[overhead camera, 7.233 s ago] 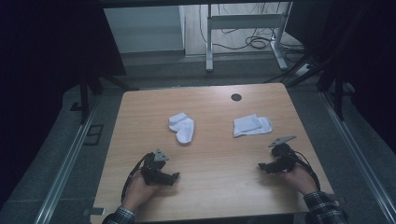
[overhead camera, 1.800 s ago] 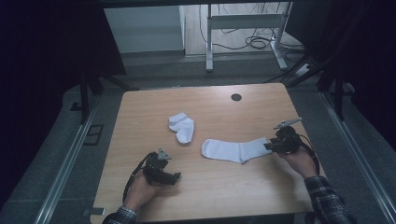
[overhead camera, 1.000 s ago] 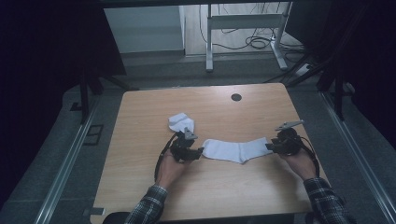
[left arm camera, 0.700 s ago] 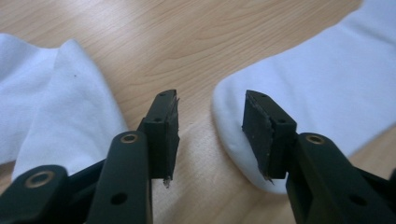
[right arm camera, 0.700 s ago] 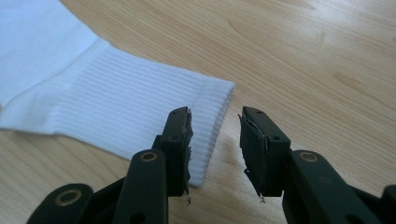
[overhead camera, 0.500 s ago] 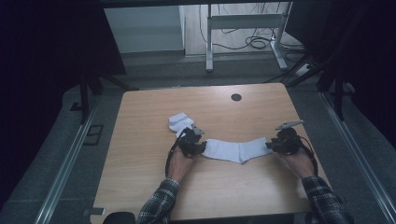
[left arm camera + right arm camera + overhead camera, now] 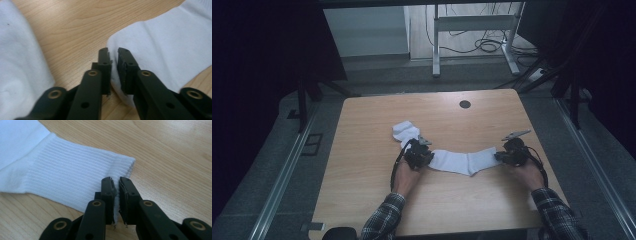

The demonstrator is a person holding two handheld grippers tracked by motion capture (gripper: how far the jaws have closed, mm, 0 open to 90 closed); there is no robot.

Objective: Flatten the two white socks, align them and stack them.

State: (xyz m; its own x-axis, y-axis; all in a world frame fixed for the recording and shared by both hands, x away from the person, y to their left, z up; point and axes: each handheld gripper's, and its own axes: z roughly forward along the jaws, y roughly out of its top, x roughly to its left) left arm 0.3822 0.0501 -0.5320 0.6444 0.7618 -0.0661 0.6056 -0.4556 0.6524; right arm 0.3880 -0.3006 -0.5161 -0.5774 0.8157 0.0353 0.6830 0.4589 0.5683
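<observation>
Two white socks are seen on the wooden counter [image 7: 362, 150]. One stretched sock [image 7: 462, 161] is laid flat near the counter's middle. Its ribbed cuff is clamped by the right hand-held gripper [image 7: 503, 156], jaws nearly together on the fabric edge. Its toe end is pinched between the jaws of the left hand-held gripper [image 7: 424, 155]. A folded sock [image 7: 404, 132] is lying just beyond the left hand-held gripper.

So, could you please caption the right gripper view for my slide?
Right gripper shut on the ribbed cuff of a white sock lying on the wooden table.
</observation>
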